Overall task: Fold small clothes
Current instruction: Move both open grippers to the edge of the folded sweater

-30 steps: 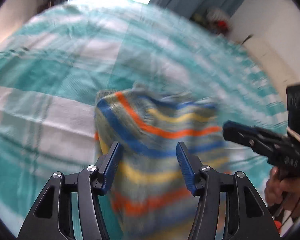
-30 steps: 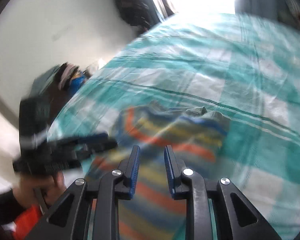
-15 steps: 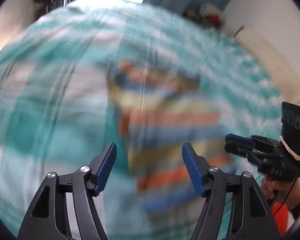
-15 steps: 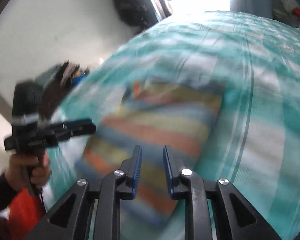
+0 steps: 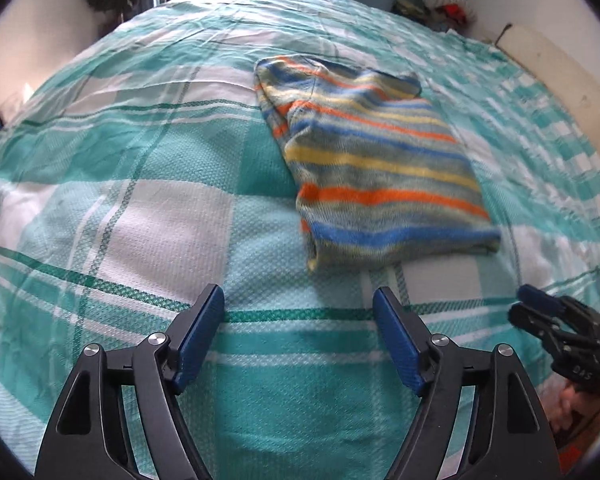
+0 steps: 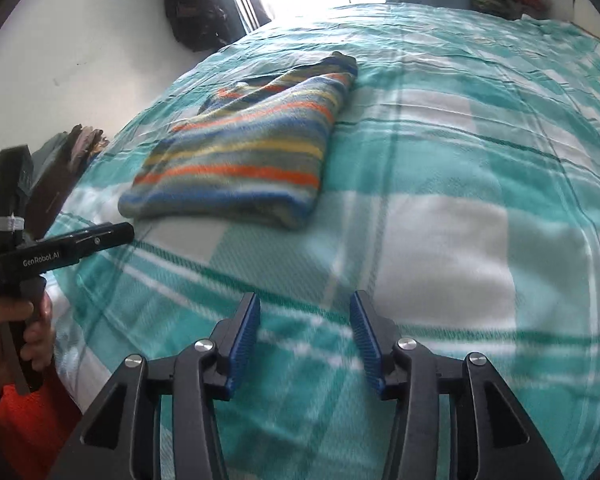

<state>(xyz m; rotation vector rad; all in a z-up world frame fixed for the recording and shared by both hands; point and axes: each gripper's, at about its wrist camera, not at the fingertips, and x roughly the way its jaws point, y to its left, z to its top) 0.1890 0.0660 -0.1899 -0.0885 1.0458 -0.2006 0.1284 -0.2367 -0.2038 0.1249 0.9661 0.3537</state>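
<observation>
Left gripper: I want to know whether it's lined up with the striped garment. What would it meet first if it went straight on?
Probably the checked bedspread; the left gripper, open and empty, points down short of the folded striped garment.

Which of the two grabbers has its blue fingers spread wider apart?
The left gripper. Its jaws gape wide; the right gripper shows a narrower gap. Both have just been opening with nothing between them, and the striped sweater lies folded, untouched, on the bed.

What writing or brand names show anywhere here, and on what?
"GenRobot.AI": white letters on the side of the left gripper, right wrist view.
"DAS", or something like it: small embossed letters on the right gripper, left wrist view; too blurred to be sure.
Nothing readable on the striped garment or bedspread.
</observation>
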